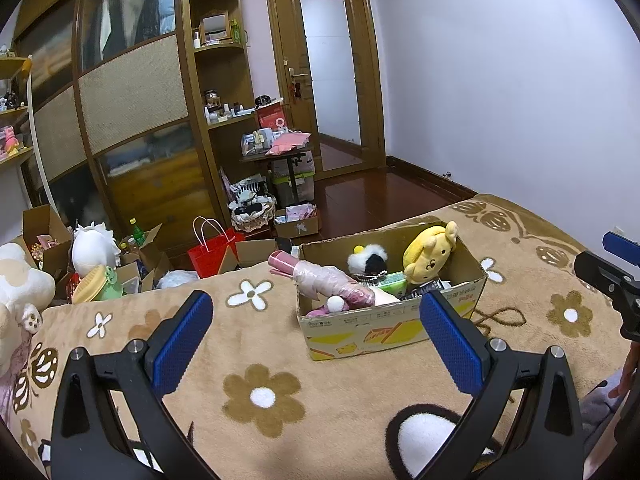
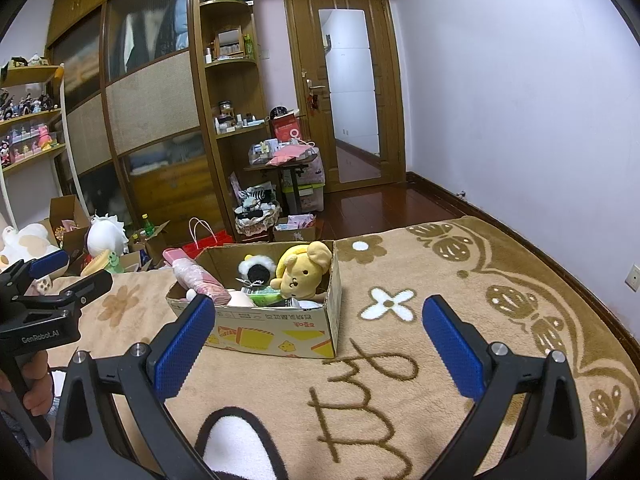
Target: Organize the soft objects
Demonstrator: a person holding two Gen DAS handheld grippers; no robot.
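Under both my tools lies the brown flowered blanket point(image 1: 280, 360), and on it, ahead of me, stands the cardboard box point(image 1: 384, 320) with the soft things in it; its long side runs across my view, from left to right, so I meet its printed front wall and not its end; from my left gripper point(image 1: 316, 344) the box is ahead and a little to the right, and from my right gripper point(image 2: 316, 346) it is ahead and a little to the left, so it stands between the two, and I judge neither one clearly nearer; both grippers are wide open and hold nothing, with only blanket between the blue pads; inside the box, the pink wrapped bundle point(image 1: 332, 284) leans out over the left end, on the side of my left tool; the yellow dog plush point(image 2: 300, 270) sits upright at the far right corner, toward my right tool; the small black and white plush point(image 1: 370, 258) is between them at the back.
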